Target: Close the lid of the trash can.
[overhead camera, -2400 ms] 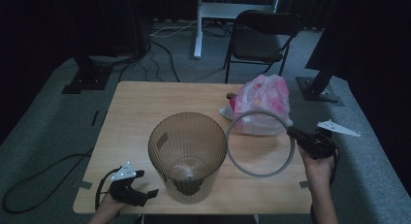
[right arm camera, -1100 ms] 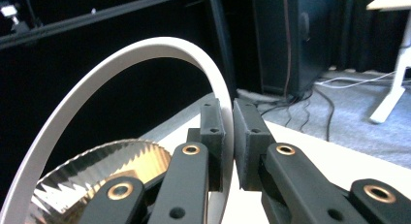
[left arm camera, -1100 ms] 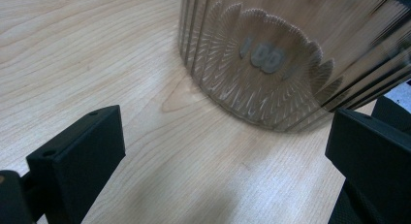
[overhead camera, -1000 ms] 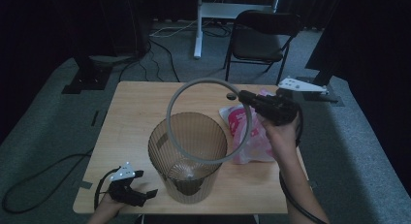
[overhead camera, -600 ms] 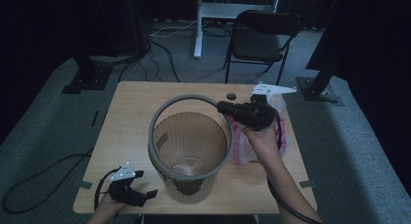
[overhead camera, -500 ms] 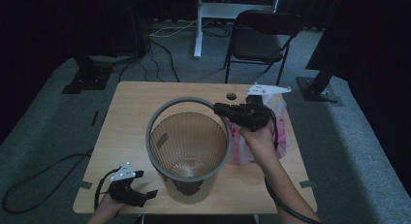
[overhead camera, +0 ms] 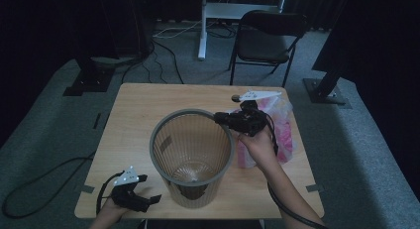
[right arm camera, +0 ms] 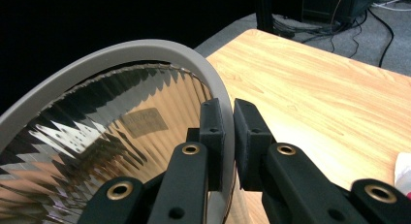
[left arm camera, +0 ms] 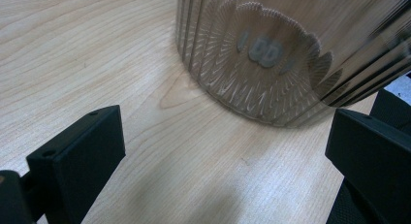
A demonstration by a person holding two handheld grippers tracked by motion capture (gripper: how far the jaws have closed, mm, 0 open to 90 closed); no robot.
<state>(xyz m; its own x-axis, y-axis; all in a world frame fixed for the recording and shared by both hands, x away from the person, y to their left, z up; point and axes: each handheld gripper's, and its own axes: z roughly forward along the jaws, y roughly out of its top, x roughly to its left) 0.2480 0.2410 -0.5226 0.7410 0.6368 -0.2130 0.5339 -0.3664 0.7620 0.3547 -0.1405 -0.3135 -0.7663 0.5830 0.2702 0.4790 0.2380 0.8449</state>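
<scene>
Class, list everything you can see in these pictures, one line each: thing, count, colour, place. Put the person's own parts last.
Table: one, light wood, centre of the high view.
Bin: one, translucent brown, ribbed, upright near the table's front edge.
Ring: one, grey, lying on the bin's rim.
Bag: one, pink and clear plastic, right part of the table.
Small dark object: one, near the table's far edge; too small to identify.
Chair: one, black, folding, on the floor behind the table.
Cables: several, black, on the grey floor.
Left hand-held gripper: one, black, front left corner of the table, jaws open.
Right hand-held gripper: one, black, jaws shut on the ring at the bin's right rim.
</scene>
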